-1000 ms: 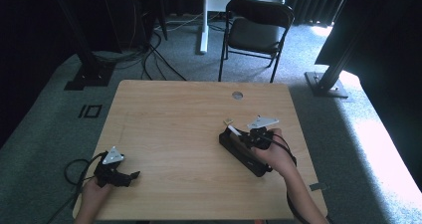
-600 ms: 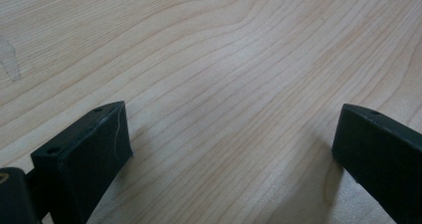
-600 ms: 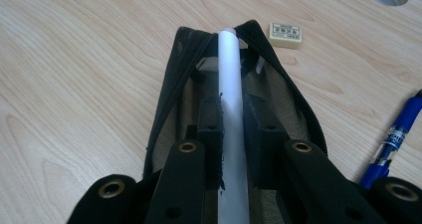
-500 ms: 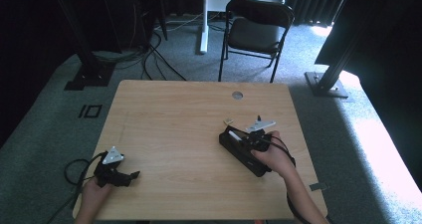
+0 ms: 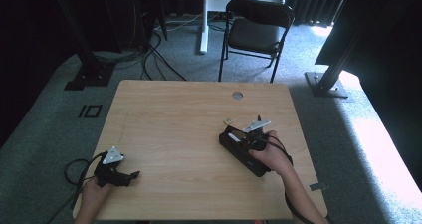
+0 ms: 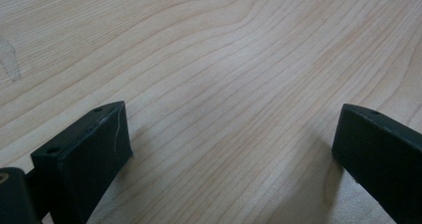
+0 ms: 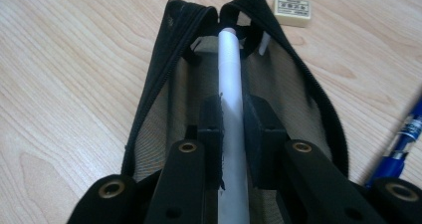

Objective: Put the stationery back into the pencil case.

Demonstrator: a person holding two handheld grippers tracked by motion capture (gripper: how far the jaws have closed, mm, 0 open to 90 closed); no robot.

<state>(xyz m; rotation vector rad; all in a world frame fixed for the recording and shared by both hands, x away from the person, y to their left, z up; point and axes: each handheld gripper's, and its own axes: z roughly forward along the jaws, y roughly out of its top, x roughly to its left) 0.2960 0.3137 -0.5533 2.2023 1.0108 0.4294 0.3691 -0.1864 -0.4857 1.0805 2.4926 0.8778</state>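
Note:
A black zip pouch (image 5: pixel 244 153) lies open on the right side of the wooden table (image 5: pixel 189 114); in the right gripper view its mouth (image 7: pixel 234 64) gapes wide. My right gripper (image 7: pixel 232 109) is shut on a white pen (image 7: pixel 231 59), which points into the pouch, tip near the far end. A small beige eraser (image 7: pixel 293 10) lies just beyond the pouch, seen too as the eraser (image 5: pixel 228 120) from above. A blue pen (image 7: pixel 401 144) rests to the pouch's right. My left gripper (image 5: pixel 130 176) rests open at the near left, its jaws wide over bare wood with nothing between them (image 6: pixel 229 149).
A round cable hole (image 5: pixel 237 94) sits near the table's far edge. A black folding chair (image 5: pixel 256 32) stands behind the table. Cables trail from both grippers off the near edge.
The right gripper has sunk slightly lower and nearer over the pouch with the white pen. The left gripper has stayed put.

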